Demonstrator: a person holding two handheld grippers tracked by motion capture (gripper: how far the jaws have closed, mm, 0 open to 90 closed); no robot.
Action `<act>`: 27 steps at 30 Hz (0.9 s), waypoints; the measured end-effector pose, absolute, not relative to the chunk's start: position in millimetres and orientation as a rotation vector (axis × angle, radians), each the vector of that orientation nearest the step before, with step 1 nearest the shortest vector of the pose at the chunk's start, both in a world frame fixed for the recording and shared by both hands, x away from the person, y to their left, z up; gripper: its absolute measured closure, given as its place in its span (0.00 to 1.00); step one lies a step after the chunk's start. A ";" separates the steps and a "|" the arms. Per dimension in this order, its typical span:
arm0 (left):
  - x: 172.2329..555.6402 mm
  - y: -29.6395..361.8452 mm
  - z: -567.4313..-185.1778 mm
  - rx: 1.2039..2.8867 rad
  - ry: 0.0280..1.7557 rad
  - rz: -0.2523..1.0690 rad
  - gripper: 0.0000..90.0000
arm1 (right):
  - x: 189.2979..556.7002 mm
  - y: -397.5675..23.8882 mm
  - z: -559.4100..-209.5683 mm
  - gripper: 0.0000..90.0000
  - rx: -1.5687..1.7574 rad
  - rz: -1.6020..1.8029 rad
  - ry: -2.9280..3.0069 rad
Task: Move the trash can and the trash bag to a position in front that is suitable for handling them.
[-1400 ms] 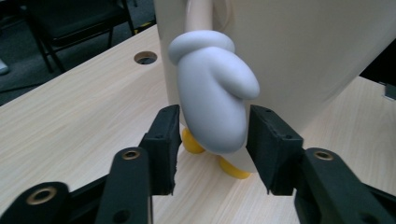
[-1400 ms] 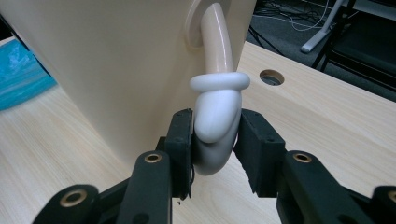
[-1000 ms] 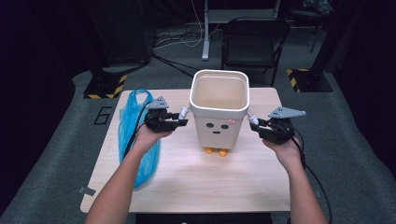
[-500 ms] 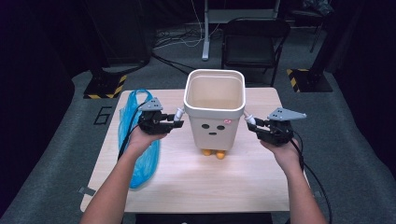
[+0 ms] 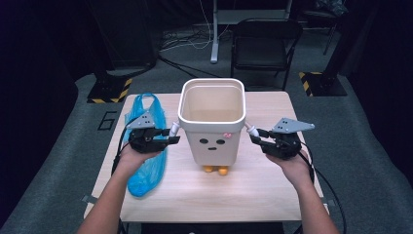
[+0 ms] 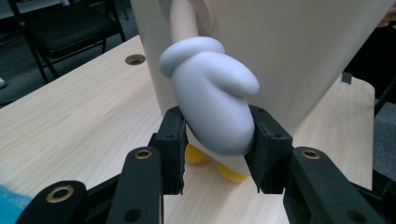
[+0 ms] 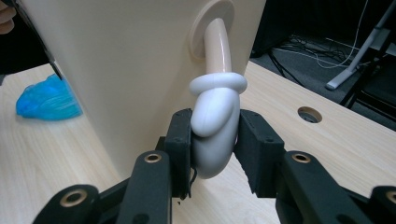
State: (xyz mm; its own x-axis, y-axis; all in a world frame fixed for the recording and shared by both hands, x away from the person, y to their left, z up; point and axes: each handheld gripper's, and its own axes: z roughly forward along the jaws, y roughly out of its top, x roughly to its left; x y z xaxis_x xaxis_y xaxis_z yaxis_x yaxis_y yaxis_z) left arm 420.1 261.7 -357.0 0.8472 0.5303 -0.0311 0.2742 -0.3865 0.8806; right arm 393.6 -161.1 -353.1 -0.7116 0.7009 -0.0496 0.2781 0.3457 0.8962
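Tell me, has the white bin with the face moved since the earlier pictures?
Yes. The bin, held by its mitten hands in the left gripper and right gripper, has shifted left across the table, toward the blue bag.

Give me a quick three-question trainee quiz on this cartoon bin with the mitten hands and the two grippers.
1. True or false: the left gripper is shut on a mitten hand of the bin.
2. What lies on the table beside the left gripper? A) blue plastic bag B) red cup C) book
3. What does the right gripper clamp?

Key: 1 true; 2 A; 3 the bin's other mitten hand.
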 end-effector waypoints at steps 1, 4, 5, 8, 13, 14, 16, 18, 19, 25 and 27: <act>417.0 262.6 -357.3 1.989 0.593 0.317 0.67 | 391.5 -159.8 -353.5 0.73 0.847 1.325 2.189; 407.7 266.4 -358.2 1.982 0.590 0.322 0.67 | 385.9 -156.4 -355.2 0.73 0.827 1.313 2.199; 404.7 267.7 -358.6 1.981 0.589 0.323 0.67 | 383.9 -155.5 -355.7 0.73 0.822 1.313 2.202; 395.4 271.3 -359.3 1.989 0.588 0.327 0.67 | 377.2 -152.7 -356.6 0.73 0.804 1.318 2.212; 381.1 274.8 -360.6 1.989 0.577 0.326 0.67 | 366.9 -150.2 -356.7 0.73 0.778 1.311 2.231; 378.9 274.8 -361.4 1.991 0.577 0.327 0.67 | 365.1 -149.8 -357.2 0.73 0.781 1.314 2.231; 375.7 275.1 -364.1 1.993 0.573 0.324 0.67 | 362.2 -149.8 -359.0 0.73 0.775 1.307 2.236; 373.3 275.0 -368.1 1.991 0.578 0.313 0.67 | 359.4 -149.4 -361.6 0.72 0.783 1.306 2.243; 373.3 275.0 -368.1 1.991 0.578 0.313 0.67 | 359.4 -149.4 -361.6 0.72 0.783 1.306 2.243; 371.5 273.3 -380.1 1.977 0.579 0.264 0.67 | 355.9 -153.4 -373.0 0.73 0.790 1.311 2.252; 370.7 273.3 -381.2 1.970 0.574 0.268 0.67 | 355.5 -155.2 -374.3 0.73 0.785 1.323 2.255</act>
State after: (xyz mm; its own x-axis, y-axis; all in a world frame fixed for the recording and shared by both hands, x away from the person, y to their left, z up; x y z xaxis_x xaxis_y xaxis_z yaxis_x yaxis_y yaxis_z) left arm 370.7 273.3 -381.2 0.8615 0.5041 -0.0610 0.2764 -0.3648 0.8891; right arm 355.5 -155.2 -374.3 -0.7579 0.6492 -0.0636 0.2610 0.3911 0.8826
